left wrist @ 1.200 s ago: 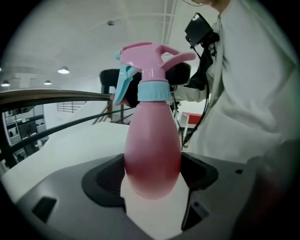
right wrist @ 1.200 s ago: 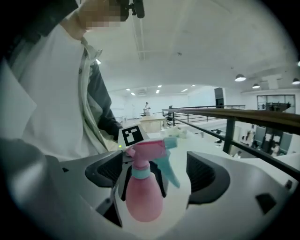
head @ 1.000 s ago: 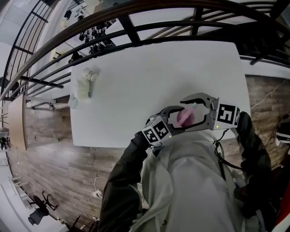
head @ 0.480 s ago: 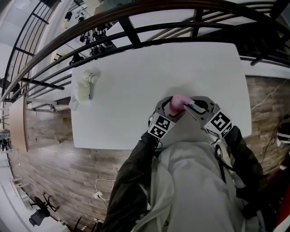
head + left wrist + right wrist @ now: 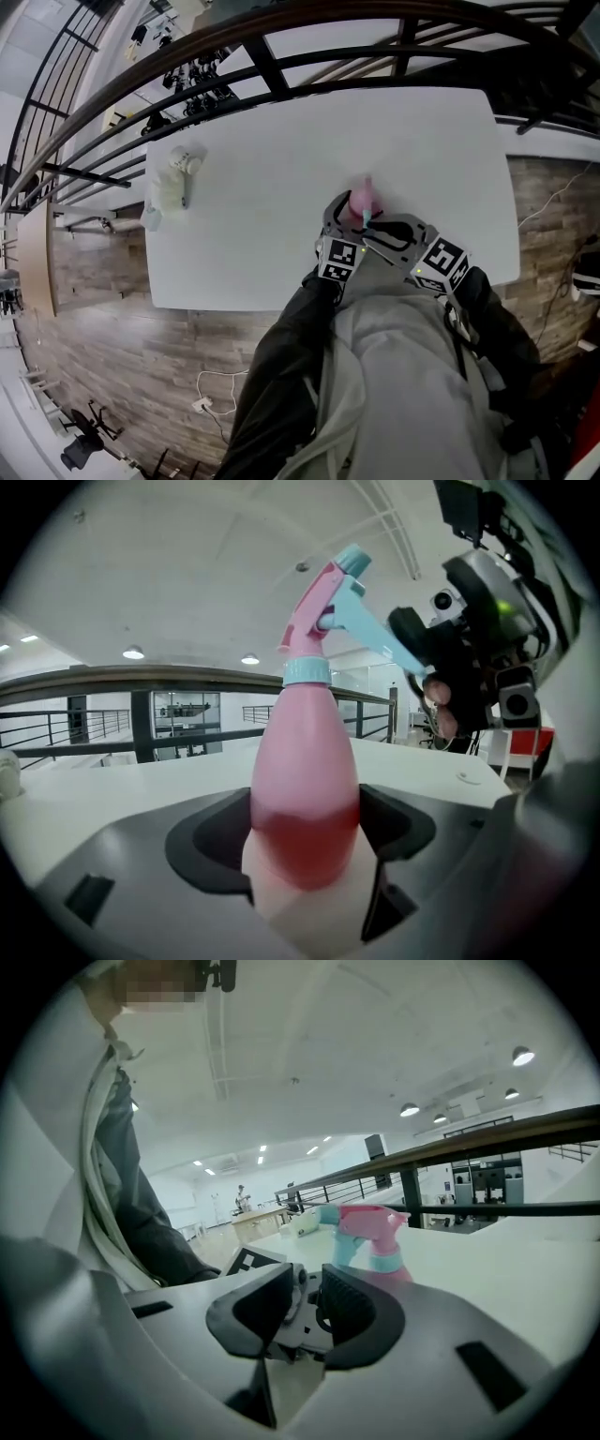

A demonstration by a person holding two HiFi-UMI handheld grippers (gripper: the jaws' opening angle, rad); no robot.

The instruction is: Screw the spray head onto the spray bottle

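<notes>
White table (image 5: 281, 141). Left gripper (image 5: 305, 841) clamps bottle (image 5: 305, 761); right gripper (image 5: 312, 1297) just closed on its trigger (image 5: 370, 630), which only left gripper view shows me.

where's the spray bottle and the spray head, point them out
spray bottle (image 5: 302, 761): left gripper view, middle of the pink body
spray head (image 5: 305, 621): left gripper view, pink housing on top of the bottle

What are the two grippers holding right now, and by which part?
Left gripper clamps the pink plastic spray bottle by its lower body. Right gripper, jaws just closed, seems to pinch the light blue trigger at its tip.
</notes>
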